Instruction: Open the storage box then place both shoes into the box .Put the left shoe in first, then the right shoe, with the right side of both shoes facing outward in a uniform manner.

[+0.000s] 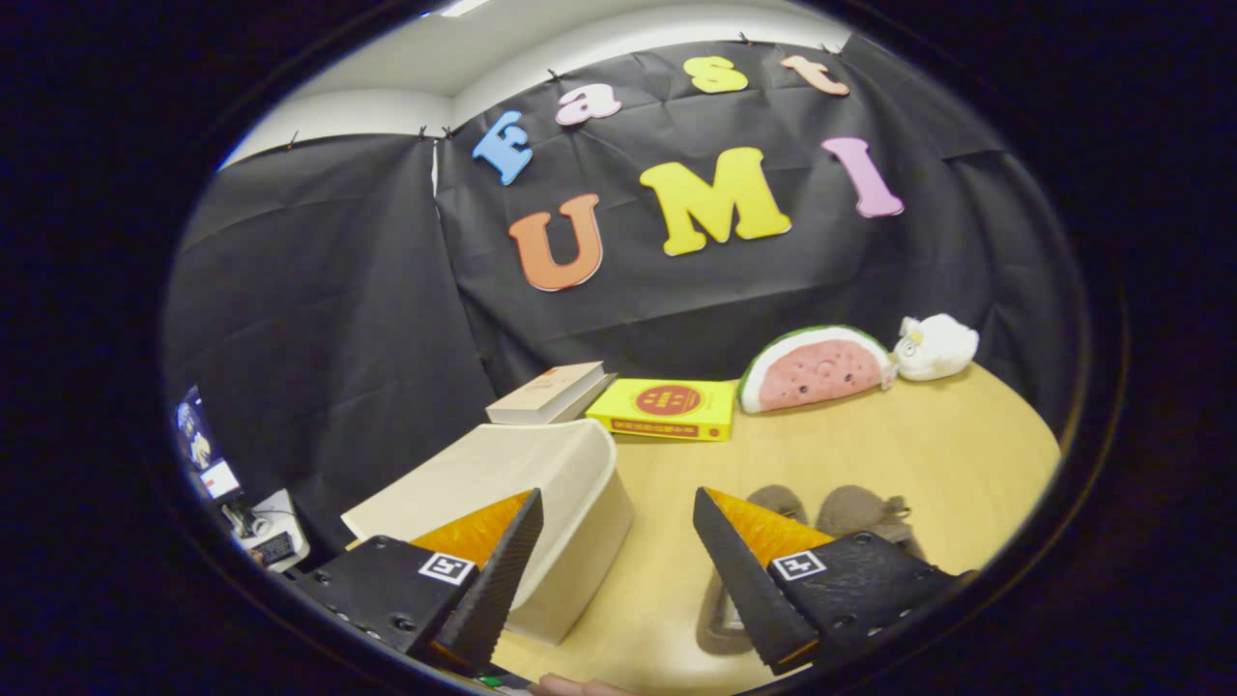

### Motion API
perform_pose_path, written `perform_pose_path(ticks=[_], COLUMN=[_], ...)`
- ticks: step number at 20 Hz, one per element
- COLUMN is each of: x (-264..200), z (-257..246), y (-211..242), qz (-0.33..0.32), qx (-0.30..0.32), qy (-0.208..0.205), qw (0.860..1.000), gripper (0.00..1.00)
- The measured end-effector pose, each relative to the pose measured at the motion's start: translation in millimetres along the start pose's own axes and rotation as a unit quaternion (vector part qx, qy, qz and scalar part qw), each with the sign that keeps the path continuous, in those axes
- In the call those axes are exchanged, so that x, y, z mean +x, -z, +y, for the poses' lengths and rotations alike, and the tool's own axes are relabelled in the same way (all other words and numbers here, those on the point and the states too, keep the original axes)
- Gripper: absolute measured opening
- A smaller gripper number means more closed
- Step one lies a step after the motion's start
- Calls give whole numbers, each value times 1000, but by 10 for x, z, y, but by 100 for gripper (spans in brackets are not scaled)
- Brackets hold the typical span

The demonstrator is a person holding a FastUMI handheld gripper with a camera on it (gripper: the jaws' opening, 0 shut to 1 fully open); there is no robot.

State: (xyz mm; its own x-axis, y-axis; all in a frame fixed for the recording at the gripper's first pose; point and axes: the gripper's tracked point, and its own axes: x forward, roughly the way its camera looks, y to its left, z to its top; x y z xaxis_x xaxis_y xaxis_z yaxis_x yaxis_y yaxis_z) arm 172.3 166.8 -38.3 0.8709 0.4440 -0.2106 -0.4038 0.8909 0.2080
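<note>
1. Your tool [618, 561] hangs above the bench [928, 454] with its fingers spread wide and nothing between them.
2. The storage box [570, 503] sits just ahead of the left finger, partly behind it. It looks like stiff cream plastic with a smooth rounded lid, apparently still closed. I'd judge it light and a little slippery, so take the lid by its front lip rather than its curved top.
3. The two shoes [831, 512] lie side by side just ahead of the right finger, partly hidden by it. They look soft, grey-brown and light; I can't tell left from right here. Pinch each at the firmer heel collar, as the soft upper may collapse.
4. Beyond lie two books [667, 411], a watermelon plush [821, 369] and a white plush [935, 348].
</note>
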Motion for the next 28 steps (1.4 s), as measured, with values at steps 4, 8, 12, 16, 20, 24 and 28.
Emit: perform_pose_path(ticks=[4, 8, 12, 16, 20, 24, 28], x=[400, 630, 764, 823, 850, 853, 784], z=[115, 321, 370, 393, 407, 356, 336], y=[69, 63, 233, 311, 321, 269, 228], qz=[17, 36, 97, 143, 167, 165, 177], qx=[13, 74, 146, 224, 273, 267, 271], qy=[-31, -106, -166, -204, -237, -227, -216], qw=[999, 991, 971, 942, 917, 922, 921], gripper=[95, 95, 95, 95, 93, 72, 58])
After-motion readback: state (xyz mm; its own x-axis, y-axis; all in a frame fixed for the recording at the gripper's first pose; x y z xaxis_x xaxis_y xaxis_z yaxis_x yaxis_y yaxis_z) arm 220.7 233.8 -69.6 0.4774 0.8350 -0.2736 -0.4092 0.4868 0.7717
